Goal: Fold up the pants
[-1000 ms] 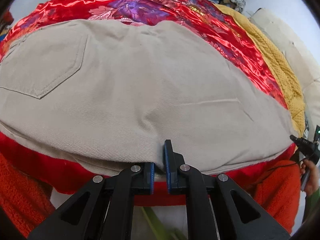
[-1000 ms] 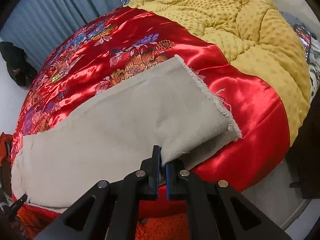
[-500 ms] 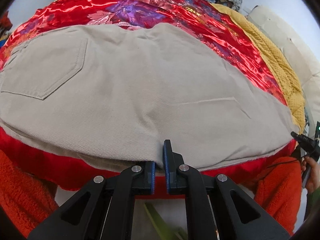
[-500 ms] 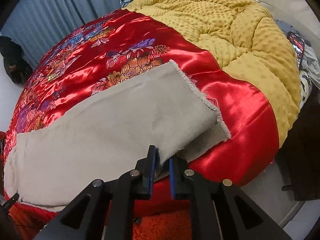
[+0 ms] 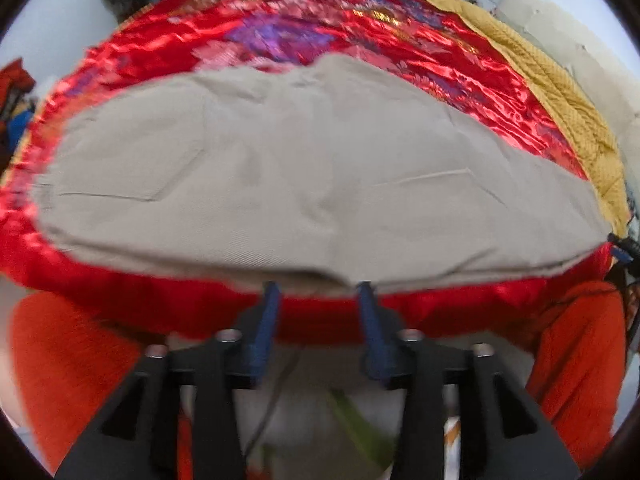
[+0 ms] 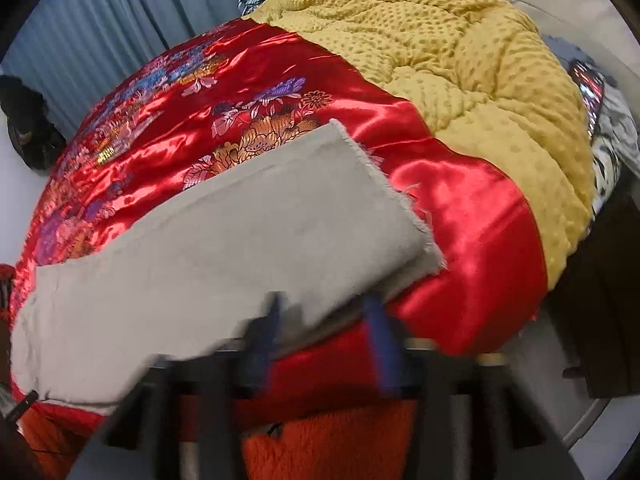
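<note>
1. The beige pants (image 5: 320, 176) lie flat on a red satin bedspread (image 5: 280, 36) with flower embroidery. They are folded along their length, one leg on top of the other.
2. In the left wrist view, a back pocket (image 5: 132, 164) is on the left part of the pants, and the legs run to the right.
3. The near edge of the pants lies close to the front edge of the bed, just above the fingertips of both grippers.
4. The left gripper (image 5: 318, 290) has just been opening. Its blue-padded fingers (image 5: 270, 312) now stand apart, and the pads do not press the cloth. The edge of the pants is right at the tips, between them, but it is released.
5. The right gripper (image 6: 324, 308) has also just been opening. It is blurred, but its two blue fingers (image 6: 378, 340) are clearly spread. The lower edge of the pant leg lies across the gap at the tips, and nothing is pinched.
6. In the right wrist view, the frayed hem (image 6: 384, 188) of the legs is at the right end of the pants, resting on the red satin.
7. A yellow dotted blanket (image 6: 460, 60) covers the far right part of the bed, well apart from the hem.
8. Blue curtains (image 6: 100, 24) hang behind the bed.
9. Orange fluffy fabric (image 5: 68, 364) shows below the bed edge on both sides of the left gripper.
</note>
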Demonstrator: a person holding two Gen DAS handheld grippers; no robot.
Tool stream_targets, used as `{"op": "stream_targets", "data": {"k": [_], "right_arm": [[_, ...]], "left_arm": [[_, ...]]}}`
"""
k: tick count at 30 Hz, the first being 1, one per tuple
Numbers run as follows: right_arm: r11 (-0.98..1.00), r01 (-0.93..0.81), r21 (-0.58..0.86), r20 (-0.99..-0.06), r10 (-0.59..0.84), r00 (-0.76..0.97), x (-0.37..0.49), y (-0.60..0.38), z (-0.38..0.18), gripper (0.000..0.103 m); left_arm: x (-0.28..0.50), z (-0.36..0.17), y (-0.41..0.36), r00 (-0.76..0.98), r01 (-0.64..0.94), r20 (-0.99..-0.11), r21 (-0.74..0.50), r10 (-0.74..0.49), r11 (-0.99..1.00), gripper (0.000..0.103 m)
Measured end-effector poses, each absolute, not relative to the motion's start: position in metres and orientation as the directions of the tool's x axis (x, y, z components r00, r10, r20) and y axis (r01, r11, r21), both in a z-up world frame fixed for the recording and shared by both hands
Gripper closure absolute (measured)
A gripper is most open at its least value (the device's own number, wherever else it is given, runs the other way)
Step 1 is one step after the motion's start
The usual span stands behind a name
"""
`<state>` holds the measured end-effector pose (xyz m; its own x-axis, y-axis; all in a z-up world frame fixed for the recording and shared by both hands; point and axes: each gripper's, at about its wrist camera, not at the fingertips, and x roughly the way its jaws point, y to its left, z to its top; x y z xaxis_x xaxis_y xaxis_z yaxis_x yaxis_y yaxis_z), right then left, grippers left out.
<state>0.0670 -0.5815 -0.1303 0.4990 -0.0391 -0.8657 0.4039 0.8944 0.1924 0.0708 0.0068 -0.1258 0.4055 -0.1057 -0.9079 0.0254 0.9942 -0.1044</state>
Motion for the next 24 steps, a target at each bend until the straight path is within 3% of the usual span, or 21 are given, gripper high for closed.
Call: {"op": "stream_targets", "data": {"k": [4,6,10,14,16,17,21,24], "right_arm": [[0.867,0.49,0.093,-0.847,-0.19,0.497,0.033,-0.592,-0.106,0.042],[0.867,0.497,0.04,-0.824,-0.253,0.507,0.029,-0.584,-0.09,0.042],[0.926,0.353,0.137,-0.786,-0.115,0.608,0.061,-0.532,-0.071,0.041],[0.961,0.114,0.252,-0.767,0.127,0.629,0.11,-0.444,-0.091,0.039],[0.954,0.006,0.299,-0.766,0.237,0.598,0.124,-0.4,-0.115,0.039],[0.949,-0.025,0.315,-0.776,0.273,0.568,0.128,-0.383,-0.128,0.039],[0.959,-0.072,0.273,-0.864,0.277,0.42,0.122,-0.338,-0.186,0.038],[0.972,-0.095,0.213,-0.864,0.233,0.446,0.11,-0.332,-0.189,0.038]], "left_arm": [[0.062,-0.082,0.028,0.505,0.009,-0.861,-0.062,-0.058,0.998,0.048],[0.079,-0.067,0.029,0.556,0.007,-0.827,-0.087,-0.076,0.996,0.037],[0.134,-0.082,0.002,0.606,0.066,-0.792,-0.047,-0.078,0.997,0.024],[0.171,-0.141,-0.025,0.509,0.096,-0.86,0.012,-0.039,0.995,0.026],[0.168,-0.174,-0.031,0.397,0.126,-0.918,0.043,-0.011,0.991,0.04],[0.158,-0.188,-0.031,0.364,0.137,-0.932,0.058,0.004,0.989,0.041],[0.122,-0.184,-0.029,0.424,0.168,-0.905,0.1,0.019,0.981,0.041],[0.109,-0.164,-0.02,0.434,0.146,-0.9,0.029,-0.038,0.989,0.038]]}}
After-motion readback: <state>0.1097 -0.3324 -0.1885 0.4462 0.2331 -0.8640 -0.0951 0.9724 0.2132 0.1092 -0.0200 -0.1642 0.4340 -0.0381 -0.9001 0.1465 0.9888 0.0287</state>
